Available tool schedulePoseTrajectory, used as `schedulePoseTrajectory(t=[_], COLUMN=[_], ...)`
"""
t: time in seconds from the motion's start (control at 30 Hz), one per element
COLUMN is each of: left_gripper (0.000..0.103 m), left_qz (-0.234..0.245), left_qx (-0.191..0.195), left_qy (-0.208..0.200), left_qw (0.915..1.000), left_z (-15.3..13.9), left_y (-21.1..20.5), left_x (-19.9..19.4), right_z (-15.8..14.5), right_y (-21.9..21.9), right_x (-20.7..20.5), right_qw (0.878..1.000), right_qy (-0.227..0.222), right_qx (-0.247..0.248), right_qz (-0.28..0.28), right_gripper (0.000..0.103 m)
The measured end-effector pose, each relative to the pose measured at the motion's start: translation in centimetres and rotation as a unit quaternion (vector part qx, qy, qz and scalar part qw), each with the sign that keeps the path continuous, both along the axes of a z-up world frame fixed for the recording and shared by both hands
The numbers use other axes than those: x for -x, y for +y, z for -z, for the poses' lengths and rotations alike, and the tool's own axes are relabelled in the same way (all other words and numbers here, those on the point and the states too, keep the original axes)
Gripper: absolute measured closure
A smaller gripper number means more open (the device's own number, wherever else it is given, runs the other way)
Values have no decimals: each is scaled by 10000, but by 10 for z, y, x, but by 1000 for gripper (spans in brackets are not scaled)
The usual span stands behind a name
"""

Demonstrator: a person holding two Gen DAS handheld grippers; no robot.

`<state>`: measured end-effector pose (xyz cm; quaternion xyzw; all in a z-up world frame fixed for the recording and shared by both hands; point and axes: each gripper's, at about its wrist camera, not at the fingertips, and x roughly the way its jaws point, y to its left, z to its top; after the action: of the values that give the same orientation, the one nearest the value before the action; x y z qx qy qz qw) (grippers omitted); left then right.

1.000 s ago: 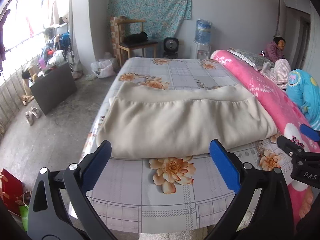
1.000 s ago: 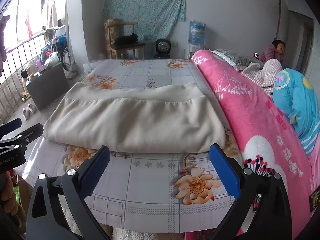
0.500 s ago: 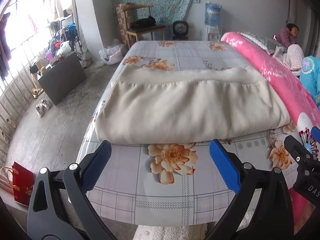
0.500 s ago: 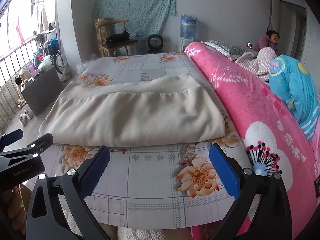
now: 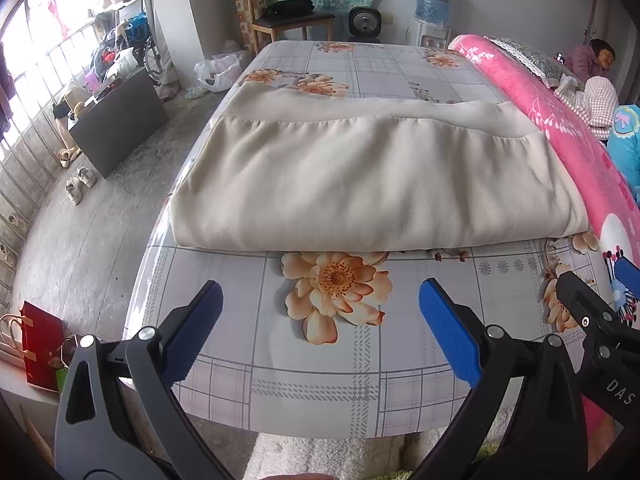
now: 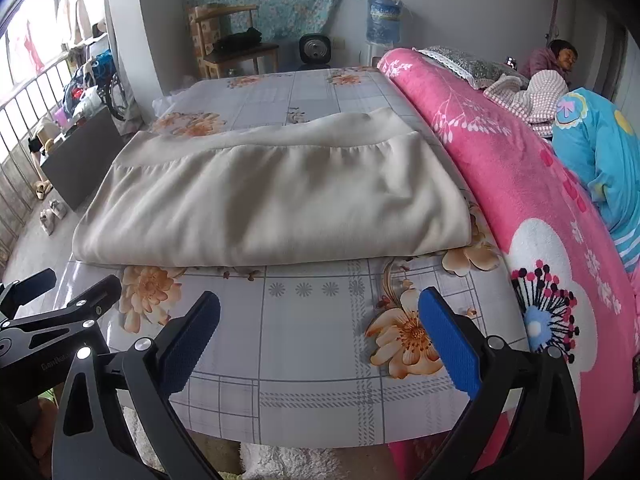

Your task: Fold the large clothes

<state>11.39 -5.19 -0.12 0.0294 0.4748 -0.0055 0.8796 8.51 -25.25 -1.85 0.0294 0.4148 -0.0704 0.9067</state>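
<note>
**Both claws spread and empty, short of the folded cream garment**

Legible writing: on the black body of the right gripper (image 5: 624, 276), seen at the right edge of the left wrist view, we read the white letters "DAS"; the rest is cut off by the frame. On the black body of the left gripper (image 6: 52, 284), seen at the left edge of the right wrist view, there is small pale lettering that we cannot read. The blue water-dispenser bottle (image 5: 433, 0) at the far wall carries a label too small to read.

Left gripper (image 5: 320, 324): we see its blue-padded fingers (image 5: 192, 332) spread wide with nothing between them. They hang over the near strip of the grey checked bed sheet with orange flower print (image 5: 360, 380).

Right gripper (image 6: 320, 328): its blue-padded fingers (image 6: 448, 344) are likewise spread wide and hold nothing, over the same sheet (image 6: 312, 372).

Task item: the large cream fleece garment, folded into a wide rectangle (image 5: 360, 184), lies flat on the sheet directly ahead of both claws and apart from the fingertips. Its near folded edge runs crosswise to the fingers, with a band of bare sheet and one printed flower between edge and pads. In the right wrist view the garment (image 6: 272, 200) sits ahead and slightly left of the claw.

To the right of the right claw, a pink plush blanket with white flower print (image 6: 520, 184) runs along the garment's right side, just beside it.
</note>
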Motion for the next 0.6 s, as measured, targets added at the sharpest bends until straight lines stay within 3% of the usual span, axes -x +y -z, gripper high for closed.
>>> schedulePoseTrajectory(t=[0.6], left_gripper=[8], left_qz=[-70], left_qx=[115], left_qy=[95], left_qw=[9999], left_z=[2], left_y=[2], left_x=[-2], right_z=[3], right_y=[1], right_x=[-6], right_qw=[9999], right_qy=[138], right_qx=[0], right_qz=[2], right_gripper=[6])
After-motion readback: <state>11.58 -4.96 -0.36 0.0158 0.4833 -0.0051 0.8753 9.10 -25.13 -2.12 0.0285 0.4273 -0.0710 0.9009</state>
